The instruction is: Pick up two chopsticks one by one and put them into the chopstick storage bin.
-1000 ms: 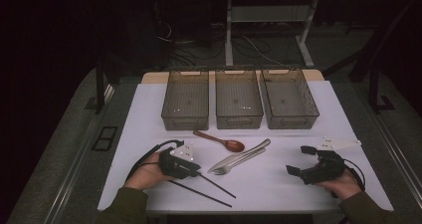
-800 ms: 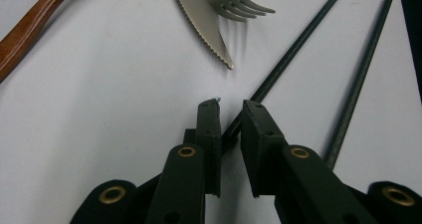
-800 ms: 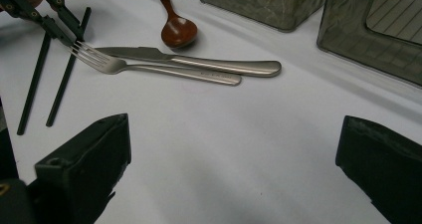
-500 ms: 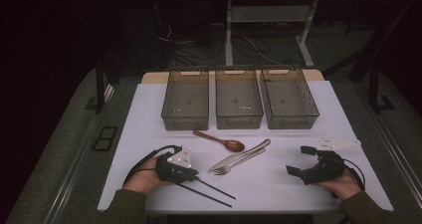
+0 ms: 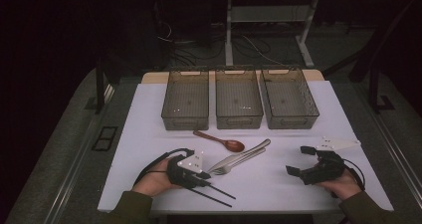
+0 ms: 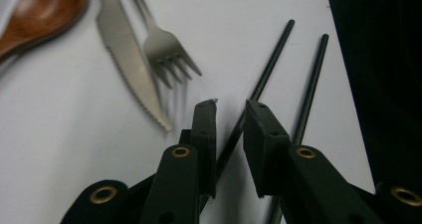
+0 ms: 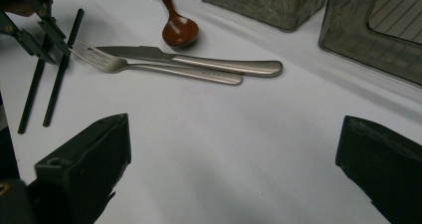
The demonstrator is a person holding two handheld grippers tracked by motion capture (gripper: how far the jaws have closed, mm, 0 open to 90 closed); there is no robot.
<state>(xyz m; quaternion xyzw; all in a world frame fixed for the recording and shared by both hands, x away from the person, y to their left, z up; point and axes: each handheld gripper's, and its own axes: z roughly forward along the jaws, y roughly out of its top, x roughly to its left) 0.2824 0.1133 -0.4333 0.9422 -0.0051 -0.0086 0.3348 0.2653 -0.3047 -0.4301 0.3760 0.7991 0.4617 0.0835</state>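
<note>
White table [image 5: 149, 134] stands in a dark room, three bins [image 5: 239, 102] at its far side. Left gripper [image 6: 230, 119], jaws narrowly apart, straddles one of the black chopsticks [image 6: 271, 64] near the front edge. Right gripper [image 5: 294, 160] rests spread wide on open surface.

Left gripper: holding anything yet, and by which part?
Nothing gripped. The left gripper straddles one black chopstick near its middle, with gaps at both pads. The right gripper is open and empty.
</note>
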